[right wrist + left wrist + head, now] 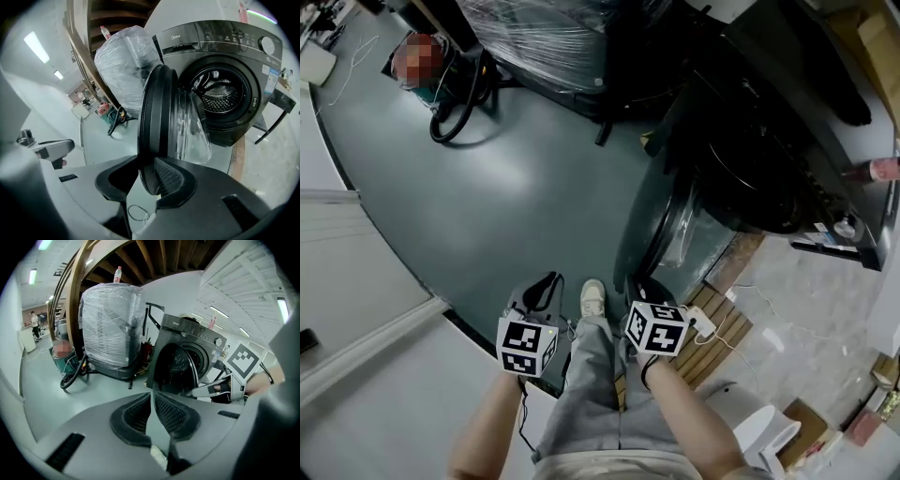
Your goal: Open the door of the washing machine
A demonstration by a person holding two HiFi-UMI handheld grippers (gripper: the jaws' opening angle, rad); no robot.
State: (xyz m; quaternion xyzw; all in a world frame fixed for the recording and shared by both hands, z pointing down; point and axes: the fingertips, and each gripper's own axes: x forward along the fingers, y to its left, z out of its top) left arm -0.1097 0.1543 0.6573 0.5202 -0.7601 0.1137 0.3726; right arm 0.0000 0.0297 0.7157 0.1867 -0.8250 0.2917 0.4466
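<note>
The dark grey washing machine (225, 51) stands with its round door (161, 108) swung wide open, so the steel drum (220, 96) shows. My right gripper (145, 161) is shut on the lower rim of the door, which runs between its two pads. In the head view the door (670, 234) hangs edge-on before the machine (769, 141), with the right gripper (639, 286) at its bottom edge. My left gripper (153, 397) is shut with nothing between its tips and hangs free, left of the right one (546, 284). It looks at the open door (171, 366).
A bulky thing wrapped in clear film (112, 324) stands left of the machine, with a coiled black hose (459, 103) beside it. My leg and white shoe (593, 298) are between the grippers. A wooden slatted board (717, 333) and a white cable lie at the right.
</note>
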